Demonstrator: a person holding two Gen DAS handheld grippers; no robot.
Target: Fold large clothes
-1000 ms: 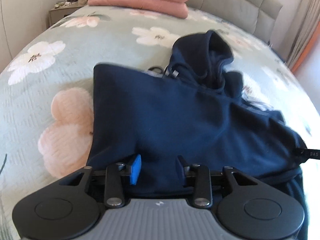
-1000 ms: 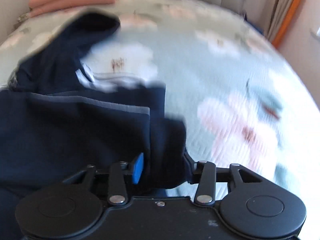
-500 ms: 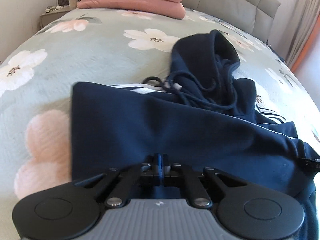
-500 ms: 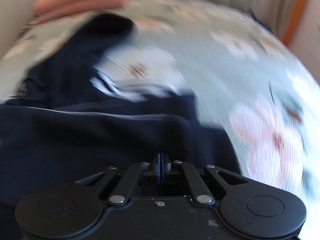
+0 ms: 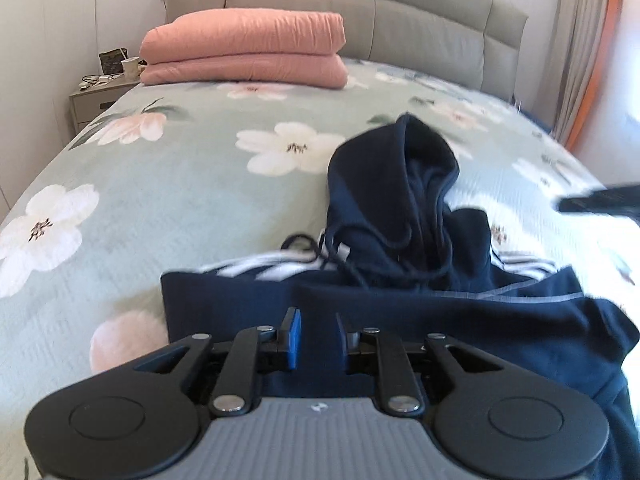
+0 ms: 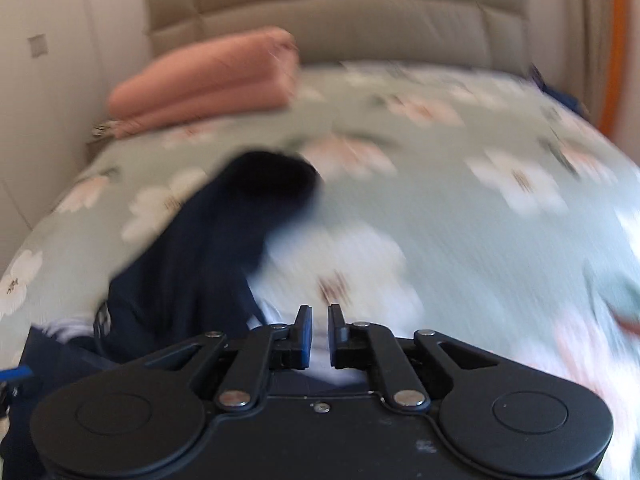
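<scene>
A navy hoodie (image 5: 400, 304) with white stripes lies folded on the floral bedspread (image 5: 168, 200), its hood (image 5: 404, 176) pointing toward the headboard. My left gripper (image 5: 318, 338) is open just above the folded lower edge, with navy cloth seen between its fingers but not pinched. My right gripper (image 6: 318, 330) is open by a narrow gap and empty, over the bedspread to the right of the hoodie (image 6: 200, 264); this view is motion-blurred. The right gripper also shows as a dark blur at the right edge of the left wrist view (image 5: 600, 200).
A folded pink quilt (image 5: 244, 52) lies at the head of the bed against the grey padded headboard (image 5: 360, 12). A bedside table (image 5: 96, 96) with small items stands at the far left. Curtains (image 5: 580, 60) hang at the right.
Both grippers were shut on the hoodie's hem half a second ago and have opened and let it go. The right gripper has swung up and right, off the cloth.
</scene>
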